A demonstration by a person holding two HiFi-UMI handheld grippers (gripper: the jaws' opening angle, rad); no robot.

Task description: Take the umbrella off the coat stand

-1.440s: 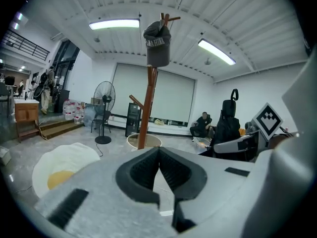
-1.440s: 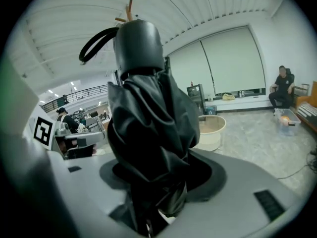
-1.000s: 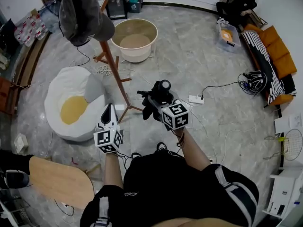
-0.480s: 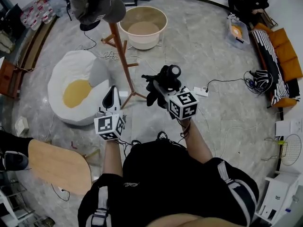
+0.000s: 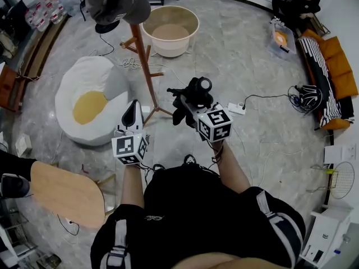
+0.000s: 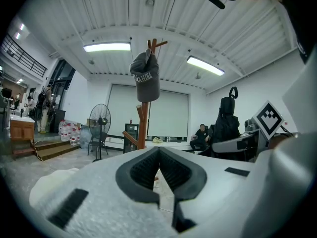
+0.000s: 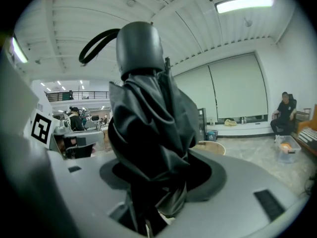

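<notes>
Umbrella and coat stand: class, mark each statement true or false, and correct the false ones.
1. The right gripper has its jaws closed on the folded black umbrella. True.
2. The umbrella hangs on the coat stand. False: it is off the stand, held in the right gripper.
3. A grey cap hangs at the top of the coat stand. True.
4. The left gripper holds the cap. False: its jaws are together with nothing between them.

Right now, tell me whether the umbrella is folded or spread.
Folded. The black umbrella has its fabric bunched around the shaft, clamped in the right gripper.
</notes>
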